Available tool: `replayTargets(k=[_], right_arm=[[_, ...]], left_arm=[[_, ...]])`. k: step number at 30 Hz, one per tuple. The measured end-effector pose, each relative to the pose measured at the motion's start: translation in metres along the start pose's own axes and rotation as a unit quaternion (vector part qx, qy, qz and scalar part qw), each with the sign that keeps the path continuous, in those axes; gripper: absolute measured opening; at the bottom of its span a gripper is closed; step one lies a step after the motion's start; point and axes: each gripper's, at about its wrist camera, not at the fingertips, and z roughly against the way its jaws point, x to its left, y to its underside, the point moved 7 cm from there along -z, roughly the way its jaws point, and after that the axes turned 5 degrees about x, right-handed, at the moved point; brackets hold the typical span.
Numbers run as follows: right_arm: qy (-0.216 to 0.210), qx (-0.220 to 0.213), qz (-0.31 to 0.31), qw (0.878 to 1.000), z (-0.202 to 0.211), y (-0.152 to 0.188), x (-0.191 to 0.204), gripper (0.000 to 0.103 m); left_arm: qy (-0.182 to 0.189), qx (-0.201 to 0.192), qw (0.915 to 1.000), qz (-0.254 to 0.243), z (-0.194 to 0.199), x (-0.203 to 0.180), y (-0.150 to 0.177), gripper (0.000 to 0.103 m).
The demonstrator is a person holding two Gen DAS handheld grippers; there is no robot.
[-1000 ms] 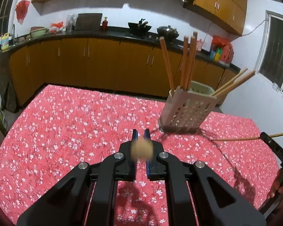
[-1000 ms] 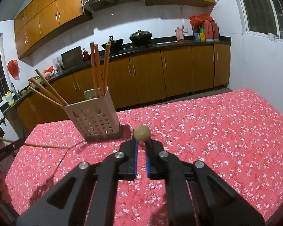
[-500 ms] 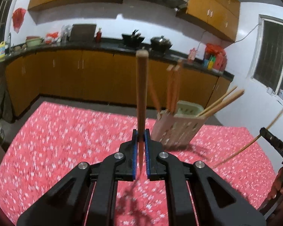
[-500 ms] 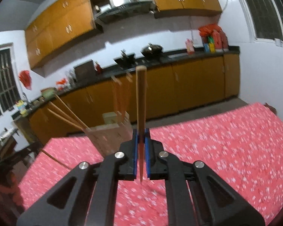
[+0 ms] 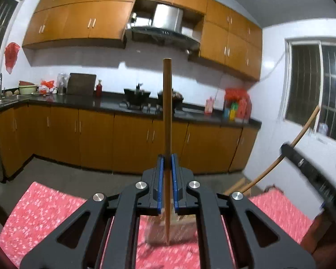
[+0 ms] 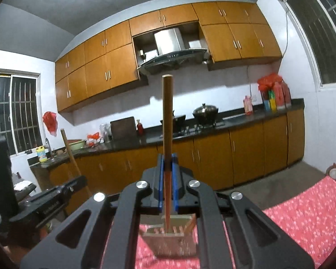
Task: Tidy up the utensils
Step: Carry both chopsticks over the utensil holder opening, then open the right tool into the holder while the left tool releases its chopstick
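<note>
My left gripper (image 5: 167, 159) is shut on a wooden chopstick (image 5: 167, 112) that stands upright, its thin tip pointing down over the perforated white utensil holder (image 5: 181, 228) on the red floral tablecloth (image 5: 47, 206). My right gripper (image 6: 167, 159) is shut on another upright chopstick (image 6: 167, 123), its tip down over the same holder (image 6: 174, 242), where several chopsticks stand. The right gripper and its chopstick (image 5: 302, 134) show at the right of the left wrist view. The left gripper's chopstick (image 6: 70, 154) shows at the left of the right wrist view.
Behind the table runs a kitchen counter (image 5: 114, 105) with orange cabinets, a wok and a pot. A barred window (image 5: 320, 98) is on the right wall. A red pot (image 6: 334, 172) sits on the floor past the table's right corner.
Both grippers have tilted up from pointing down at the table to level. Both chopsticks now stand upright, and the holder has gone from ahead to below the fingers.
</note>
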Motion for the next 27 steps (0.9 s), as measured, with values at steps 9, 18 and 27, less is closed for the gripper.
replayTargets(k=[9,18,27], right_arm=[[0.025,0.046,0.015,0.998,-0.065,0.028,-0.008,0.008],[0.022,0.072,0.004,0.997,-0.083,0.048,-0.011,0.008],[0.006,0.089,0.001,0.996,-0.081,0.056,-0.003,0.011]], left_arm=[[-0.038,-0.04,0.9981,0.029,-0.041,0.006,-0.006,0.007],[-0.034,-0.011,0.9989,0.03,-0.068,0.007,0.02,0.008],[-0.018,0.004,0.9997,0.019,-0.064,0.004,0.029,0.031]])
